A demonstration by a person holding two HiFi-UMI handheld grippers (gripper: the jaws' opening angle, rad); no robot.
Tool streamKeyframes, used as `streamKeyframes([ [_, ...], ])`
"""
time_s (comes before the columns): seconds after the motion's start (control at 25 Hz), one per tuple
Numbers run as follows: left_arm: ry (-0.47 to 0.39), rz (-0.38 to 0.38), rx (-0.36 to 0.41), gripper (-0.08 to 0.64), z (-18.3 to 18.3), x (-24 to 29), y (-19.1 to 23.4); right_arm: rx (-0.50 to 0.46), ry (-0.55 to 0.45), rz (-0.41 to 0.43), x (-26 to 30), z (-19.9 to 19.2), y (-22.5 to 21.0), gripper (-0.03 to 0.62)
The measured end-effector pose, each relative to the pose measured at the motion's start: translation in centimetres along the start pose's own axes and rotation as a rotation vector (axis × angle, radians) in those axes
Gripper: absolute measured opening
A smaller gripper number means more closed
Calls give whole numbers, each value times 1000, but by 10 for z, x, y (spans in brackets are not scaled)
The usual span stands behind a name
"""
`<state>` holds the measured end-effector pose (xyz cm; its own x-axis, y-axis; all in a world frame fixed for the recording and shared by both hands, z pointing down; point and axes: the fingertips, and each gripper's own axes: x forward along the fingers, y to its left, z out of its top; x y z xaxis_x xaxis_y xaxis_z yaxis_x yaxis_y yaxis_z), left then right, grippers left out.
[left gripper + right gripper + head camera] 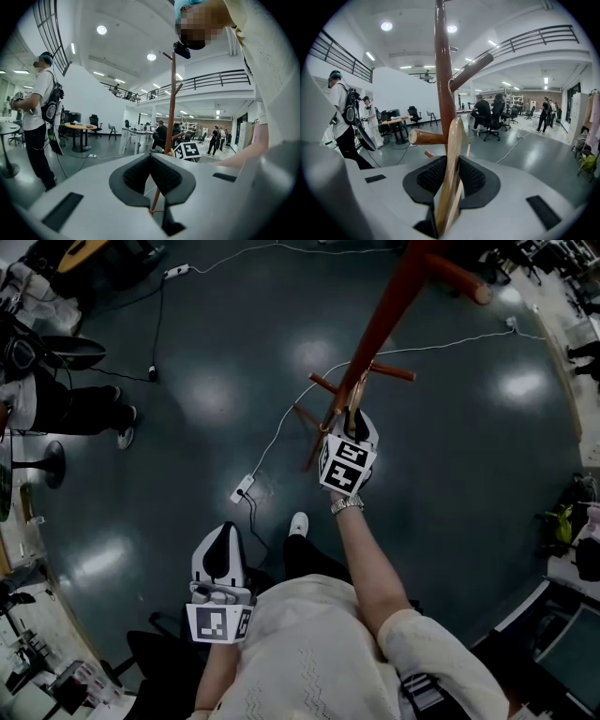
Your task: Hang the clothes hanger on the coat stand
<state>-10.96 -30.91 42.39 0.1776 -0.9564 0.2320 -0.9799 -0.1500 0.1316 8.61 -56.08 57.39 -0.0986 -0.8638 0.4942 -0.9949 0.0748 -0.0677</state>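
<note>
The red-brown coat stand [389,310] rises straight ahead of me, with short pegs [394,373] sticking out of its pole. My right gripper [351,424] is pressed up to the pole and is shut on the wooden clothes hanger [451,154], seen edge-on between the jaws. The hanger's metal hook [450,86] curls up beside the pole [443,70] at the foot of an upper peg [472,69]; whether it rests on the peg I cannot tell. My left gripper [223,538] hangs low by my body, shut with nothing in it [151,161].
A white power strip [242,488] and its cable [281,427] lie on the dark floor near the stand's base. A person with a backpack [342,112] stands to the left. Others sit at desks [483,112] farther back. Workbenches line the right edge [572,549].
</note>
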Motion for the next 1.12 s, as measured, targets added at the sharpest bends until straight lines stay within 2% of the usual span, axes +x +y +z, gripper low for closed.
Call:
streamKeyframes([
  [0.16,1,-16,3,12,-3,-2,-1,3,-34,28,-11,3,3,75],
  [0.36,-7,-54,9,12,-5,-5,-9,6,-60,57,-27,0,6,117],
  [0.56,-9,-76,-2,12,-13,-15,-17,-57,-106,54,-65,-6,7,117],
  [0.68,-16,-97,-7,12,-18,-21,-19,-74,-119,111,-94,-17,17,116],
  [0.84,-30,-127,-13,12,-18,-34,-18,-41,-119,226,-136,-29,34,112],
  [0.92,-36,-144,-12,12,-18,-44,-20,-68,-127,269,-158,-32,40,68],
  [1.0,-40,-161,-13,12,-22,-55,-23,-113,-136,275,-179,-36,40,34],
  [1.12,-39,-185,-21,12,-32,-75,-25,-105,-149,270,-207,-45,36,18],
])
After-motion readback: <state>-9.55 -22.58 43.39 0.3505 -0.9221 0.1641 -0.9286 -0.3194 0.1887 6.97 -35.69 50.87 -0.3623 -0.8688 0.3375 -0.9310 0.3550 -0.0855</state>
